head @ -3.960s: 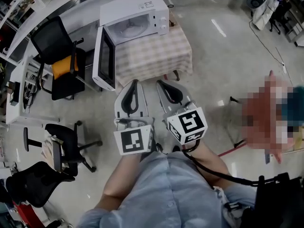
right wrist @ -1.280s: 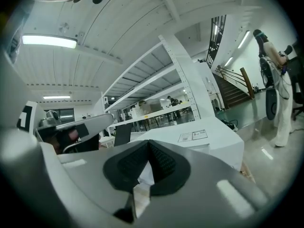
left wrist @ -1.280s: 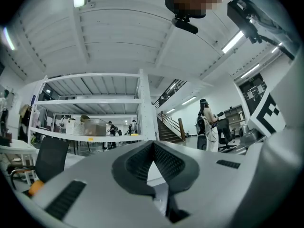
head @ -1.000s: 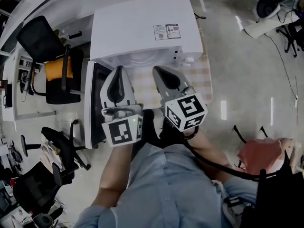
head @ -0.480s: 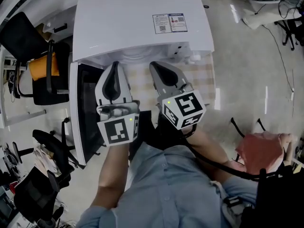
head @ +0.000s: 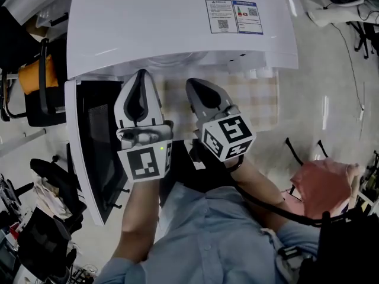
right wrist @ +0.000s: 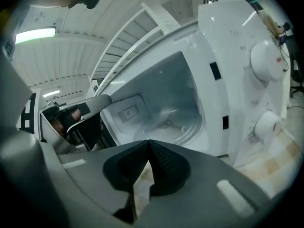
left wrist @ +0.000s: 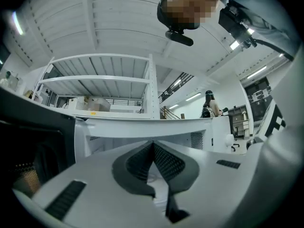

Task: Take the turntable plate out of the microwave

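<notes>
Two grippers, both empty.

Left gripper (head: 141, 77): jaws together with nothing between them, pointing level at the open mouth of the microwave (head: 177, 22).

Right gripper (head: 193, 84): jaws likewise pressed together on nothing, tilted a little downward, just beside the left one.

One microwave door (head: 89, 152): swung fully open, to the left of your left gripper.

One turntable plate (right wrist: 172, 123): glass, lying flat on the cavity floor, ahead of and beyond your right gripper's tips, untouched.

One bench (head: 263, 102): covered with a checked cloth, below and to the right of your right gripper.

Step in hand, as judged: the approach to the cavity. The plate is not yet reached.

Next move calls for:
- parting the jaws of at least one gripper before you enter;
- going in low over the cavity sill;
- taking the plate by its near rim.

The glass looks slick, so grip it firmly and lift it off its seat before you draw it out toward you.
</notes>
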The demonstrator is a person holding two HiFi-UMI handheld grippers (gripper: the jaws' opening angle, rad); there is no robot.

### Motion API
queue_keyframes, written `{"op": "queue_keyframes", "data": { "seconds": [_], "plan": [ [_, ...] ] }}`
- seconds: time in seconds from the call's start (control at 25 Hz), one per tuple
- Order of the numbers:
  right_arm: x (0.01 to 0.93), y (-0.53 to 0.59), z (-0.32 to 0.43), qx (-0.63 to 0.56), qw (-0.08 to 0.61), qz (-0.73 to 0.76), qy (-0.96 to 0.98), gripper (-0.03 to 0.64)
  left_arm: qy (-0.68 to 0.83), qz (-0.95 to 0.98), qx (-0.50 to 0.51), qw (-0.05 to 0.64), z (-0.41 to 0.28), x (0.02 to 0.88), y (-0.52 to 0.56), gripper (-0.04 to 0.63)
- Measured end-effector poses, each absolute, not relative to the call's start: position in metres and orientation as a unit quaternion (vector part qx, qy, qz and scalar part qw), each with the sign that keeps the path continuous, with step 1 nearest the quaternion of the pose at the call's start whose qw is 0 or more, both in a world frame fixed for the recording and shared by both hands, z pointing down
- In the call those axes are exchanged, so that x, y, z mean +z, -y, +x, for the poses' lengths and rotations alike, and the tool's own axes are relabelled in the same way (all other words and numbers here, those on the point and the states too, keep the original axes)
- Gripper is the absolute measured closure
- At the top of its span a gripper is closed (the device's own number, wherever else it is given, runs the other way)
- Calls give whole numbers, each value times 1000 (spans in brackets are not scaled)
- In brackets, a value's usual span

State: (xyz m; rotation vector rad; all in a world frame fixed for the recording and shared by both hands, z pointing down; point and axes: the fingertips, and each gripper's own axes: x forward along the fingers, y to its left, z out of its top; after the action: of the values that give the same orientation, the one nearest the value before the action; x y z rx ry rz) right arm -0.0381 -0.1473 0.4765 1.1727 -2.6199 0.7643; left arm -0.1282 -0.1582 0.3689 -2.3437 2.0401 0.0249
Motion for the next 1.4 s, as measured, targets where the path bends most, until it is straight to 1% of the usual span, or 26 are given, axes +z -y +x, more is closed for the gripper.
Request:
{"op": "queue_keyframes", "data": {
  "seconds": [0.16,0.48,0.72,0.92,1.0,1.12,1.4],
  "plan": [
    [501,149,-46,305,79,384,868,614,-659,-752,9,5,-134,383,164,589],
    [523,157,-59,430,12,356,829,501,-662,-750,10,-1,-145,393,175,588],
    [530,170,-68,487,-35,346,801,463,-660,-751,5,-4,-151,395,184,588],
    [533,184,-70,511,-64,353,781,463,-661,-750,2,-6,-156,397,189,588],
    [536,186,-68,521,-75,360,770,508,-661,-750,4,-6,-158,398,191,588],
    [537,187,-66,534,-96,361,758,537,-659,-752,1,-9,-159,400,191,588],
    [534,175,-62,542,-116,360,750,546,-658,-753,3,-15,-159,399,183,588]
  ]
}}
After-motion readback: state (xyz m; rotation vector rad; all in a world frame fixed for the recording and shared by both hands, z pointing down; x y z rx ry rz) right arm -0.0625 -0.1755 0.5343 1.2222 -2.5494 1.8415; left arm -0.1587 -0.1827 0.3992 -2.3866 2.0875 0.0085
